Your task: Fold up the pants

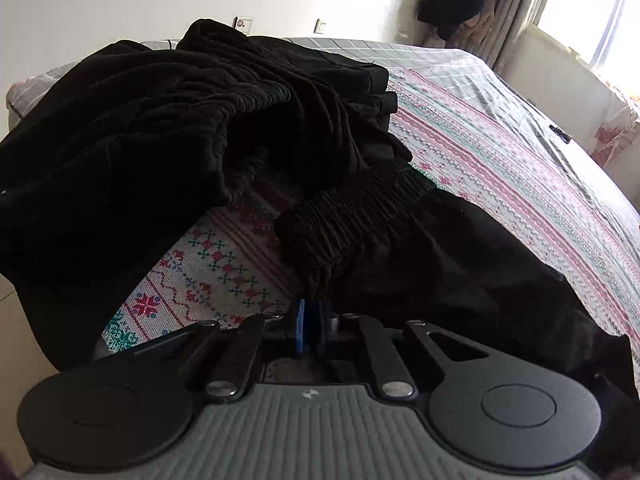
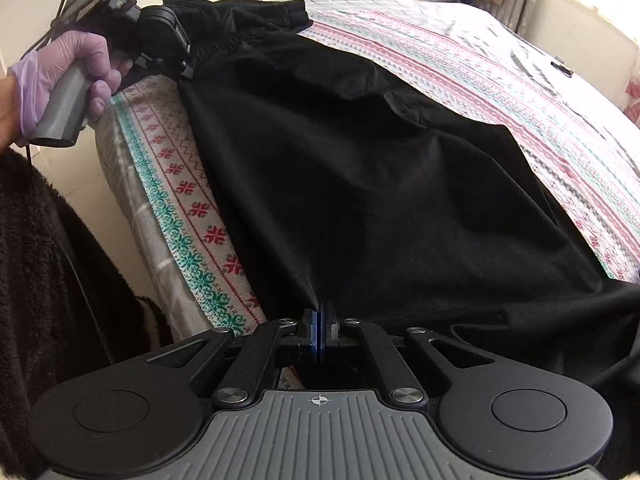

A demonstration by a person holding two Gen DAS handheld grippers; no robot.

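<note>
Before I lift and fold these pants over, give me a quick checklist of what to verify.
1. Left claw shut on pants at the waistband: ok.
2. Right claw shut on the pants fabric edge: ok.
3. Fabric between the claws spread out: ok, a few creases.
4. Pants separate from the black clothes pile: cannot tell, they touch.
5. Patterned bedspread beyond the pants clear for the fold: ok, small dark object far off.

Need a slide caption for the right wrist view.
Right gripper pinches black pants spread across patterned bedspread; left gripper grips the waistband end.
</note>
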